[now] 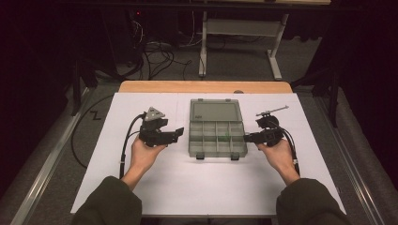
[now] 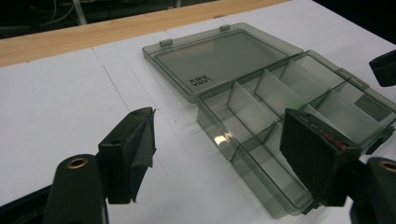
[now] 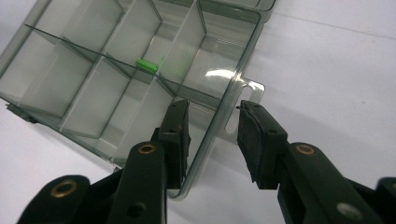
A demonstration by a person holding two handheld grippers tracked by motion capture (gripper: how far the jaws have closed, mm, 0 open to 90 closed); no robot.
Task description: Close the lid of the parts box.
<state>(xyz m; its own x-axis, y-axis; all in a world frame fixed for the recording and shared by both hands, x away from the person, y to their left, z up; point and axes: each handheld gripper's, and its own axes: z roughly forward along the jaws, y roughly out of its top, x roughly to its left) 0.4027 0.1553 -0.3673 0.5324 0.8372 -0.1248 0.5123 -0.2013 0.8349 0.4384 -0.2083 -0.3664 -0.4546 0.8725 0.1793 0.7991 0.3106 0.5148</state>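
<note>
Lying open at mid-table on white paper (image 1: 155, 187), the smoky clear compartment box (image 1: 218, 136) has its lid (image 2: 219, 58) folded flat at the far side; small dark print on the lid is upside down & too blurry to read. A tiny green piece (image 3: 147, 65) sits on a divider, shape unclear. Right gripper (image 3: 212, 140) straddles the box's side wall by the hang tab, jaws apart w/ no pad pressing. Left gripper (image 2: 219, 149) gapes wide just beside the box, holding nothing; box's near corner is hidden behind its pad.

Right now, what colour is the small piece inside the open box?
Bright green, clearest in the right gripper view.
</note>
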